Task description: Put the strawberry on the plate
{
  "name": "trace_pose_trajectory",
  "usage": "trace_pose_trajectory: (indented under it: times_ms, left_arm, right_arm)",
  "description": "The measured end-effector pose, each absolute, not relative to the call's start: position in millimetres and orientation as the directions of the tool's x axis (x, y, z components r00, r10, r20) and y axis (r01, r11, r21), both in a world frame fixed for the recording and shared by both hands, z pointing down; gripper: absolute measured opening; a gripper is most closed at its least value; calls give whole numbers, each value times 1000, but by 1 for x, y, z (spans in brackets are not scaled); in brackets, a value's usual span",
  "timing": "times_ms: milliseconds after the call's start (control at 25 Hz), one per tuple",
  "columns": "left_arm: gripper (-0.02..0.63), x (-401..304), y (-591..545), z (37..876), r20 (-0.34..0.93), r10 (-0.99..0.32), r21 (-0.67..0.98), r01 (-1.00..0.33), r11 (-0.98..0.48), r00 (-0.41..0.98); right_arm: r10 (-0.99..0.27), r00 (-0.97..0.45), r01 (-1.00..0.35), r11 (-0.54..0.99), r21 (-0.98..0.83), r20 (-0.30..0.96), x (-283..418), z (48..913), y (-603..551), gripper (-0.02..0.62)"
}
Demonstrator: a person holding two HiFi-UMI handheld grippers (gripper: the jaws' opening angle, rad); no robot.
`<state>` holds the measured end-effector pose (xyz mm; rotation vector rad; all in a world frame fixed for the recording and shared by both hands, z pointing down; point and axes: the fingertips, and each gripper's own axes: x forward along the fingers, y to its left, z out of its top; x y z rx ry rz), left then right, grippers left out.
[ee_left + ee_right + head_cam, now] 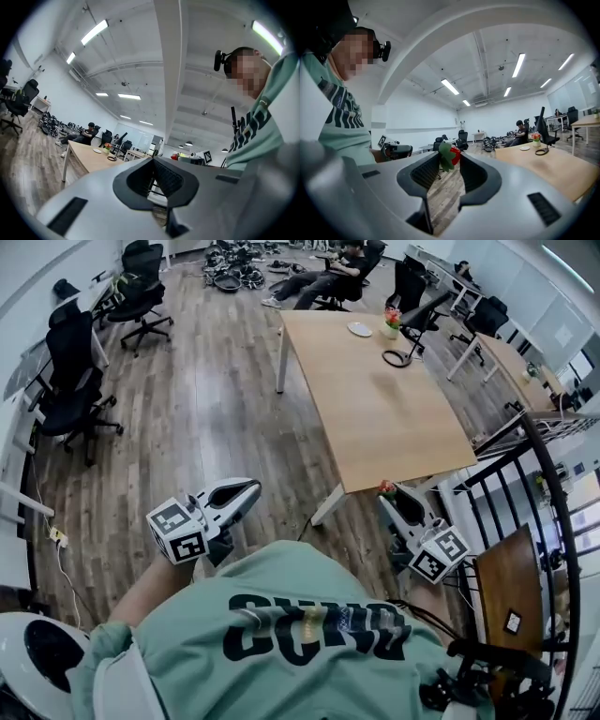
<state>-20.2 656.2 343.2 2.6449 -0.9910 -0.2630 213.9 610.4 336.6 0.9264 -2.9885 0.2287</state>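
- The right gripper (451, 158) has its fingers (425, 172) clenched on the strawberry (452, 154), which is pinched right at their tips.
- The strawberry is red with green leaves. The leaves hang toward the left in the right gripper view.
- In the head view the strawberry (386, 488) is held in the air at the person's right, just off the near corner of the surface (375, 413) and not over it.
- The plate (360, 329) is small and white. It sits near the far end of the surface, well apart from the strawberry.
- A flower pot (391, 325) stands just beside the plate, and a black stand (400, 356) with a ring foot sits a little nearer.
- The left gripper (152, 161) is held at the person's left, over the wood floor (216, 418). Its fingers (171, 178) are closed tip to tip with nothing between them.
- Both grippers point about level, away from the person's green shirt (300, 634).
- Black chairs (75, 381) stand along the left of the room.
- A seated person (330, 277) is beyond the far end of the surface.
- A black railing (525, 484) curves at the right.
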Motion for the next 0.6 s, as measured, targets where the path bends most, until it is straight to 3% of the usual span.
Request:
trace_pose_trajectory:
  times_ms: [320,600]
  left_arm:
    - [5,-146,639,345,-77,-726,361,-660,-659,684]
    - [5,-175,613,338,-88,-742,343,-679,-648,664]
  right_arm:
    - [-519,-852,-524,841,-136,72,102,326,563,143]
    - [-453,-887,-461,878,-130,90,46,324,529,143]
